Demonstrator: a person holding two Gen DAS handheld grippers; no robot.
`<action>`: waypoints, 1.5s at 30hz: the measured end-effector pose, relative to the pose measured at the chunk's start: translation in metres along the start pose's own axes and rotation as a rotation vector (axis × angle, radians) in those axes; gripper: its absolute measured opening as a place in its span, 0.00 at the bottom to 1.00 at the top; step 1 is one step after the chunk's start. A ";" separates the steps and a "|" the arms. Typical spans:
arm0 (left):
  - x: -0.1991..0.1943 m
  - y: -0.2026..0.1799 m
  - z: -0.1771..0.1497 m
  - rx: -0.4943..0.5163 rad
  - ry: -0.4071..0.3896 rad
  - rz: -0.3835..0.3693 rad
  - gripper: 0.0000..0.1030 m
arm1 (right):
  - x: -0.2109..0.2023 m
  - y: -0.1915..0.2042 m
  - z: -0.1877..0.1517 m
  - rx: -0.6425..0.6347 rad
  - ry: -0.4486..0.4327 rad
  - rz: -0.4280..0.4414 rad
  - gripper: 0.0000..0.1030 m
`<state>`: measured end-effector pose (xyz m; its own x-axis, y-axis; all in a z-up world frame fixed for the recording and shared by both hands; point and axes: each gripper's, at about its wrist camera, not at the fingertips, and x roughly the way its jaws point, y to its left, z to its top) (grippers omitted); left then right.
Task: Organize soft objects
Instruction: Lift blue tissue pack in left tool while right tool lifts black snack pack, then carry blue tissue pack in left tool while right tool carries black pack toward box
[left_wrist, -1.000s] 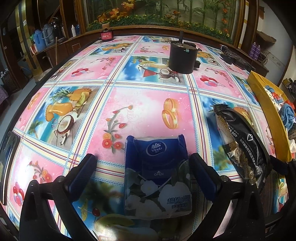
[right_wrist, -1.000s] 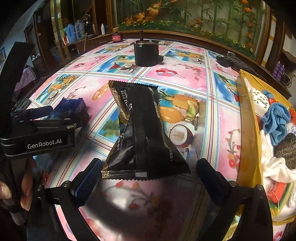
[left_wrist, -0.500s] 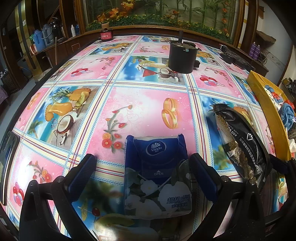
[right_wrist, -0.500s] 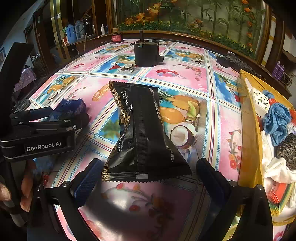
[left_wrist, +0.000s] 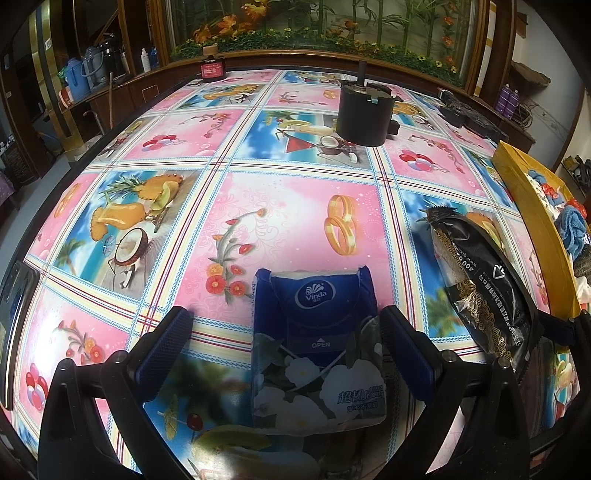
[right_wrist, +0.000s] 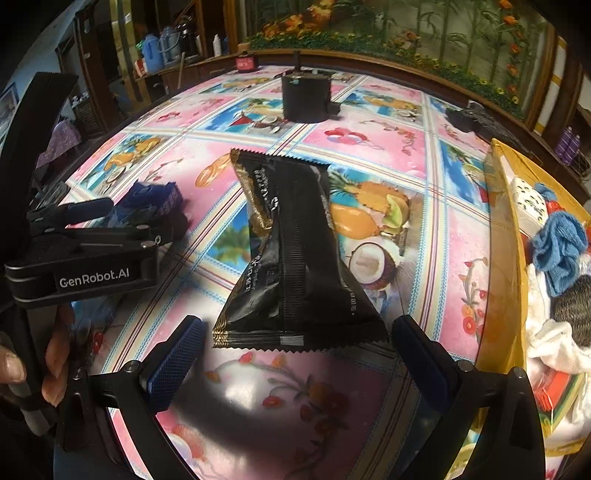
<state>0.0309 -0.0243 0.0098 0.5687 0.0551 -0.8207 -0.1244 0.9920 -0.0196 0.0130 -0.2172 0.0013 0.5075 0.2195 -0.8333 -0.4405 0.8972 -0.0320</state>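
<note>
Nothing much has moved: my left gripper (left_wrist: 282, 345) still straddles the tissue pack (left_wrist: 317, 347), jaws wide, and my right gripper (right_wrist: 297, 356) stays spread before the black pouch (right_wrist: 291, 254). Neither is grasped; the yellow box (right_wrist: 504, 258) waits alongside.

Blue tissue pack (left_wrist: 317, 343) (flat, label up) lies left of a crinkled black pouch (right_wrist: 291, 254).
</note>
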 end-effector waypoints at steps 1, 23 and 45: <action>0.000 0.000 -0.001 0.000 0.000 -0.002 0.99 | 0.000 0.000 0.001 -0.014 0.014 0.010 0.99; -0.008 0.007 0.001 -0.002 -0.050 0.002 0.51 | 0.011 -0.021 0.048 0.072 0.065 0.102 0.41; -0.007 0.036 0.009 -0.163 -0.050 -0.090 0.50 | 0.014 -0.029 0.064 0.123 -0.180 0.234 0.36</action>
<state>0.0302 0.0117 0.0198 0.6230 -0.0232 -0.7819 -0.1990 0.9620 -0.1871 0.0803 -0.2156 0.0259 0.5309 0.4802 -0.6983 -0.4734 0.8515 0.2256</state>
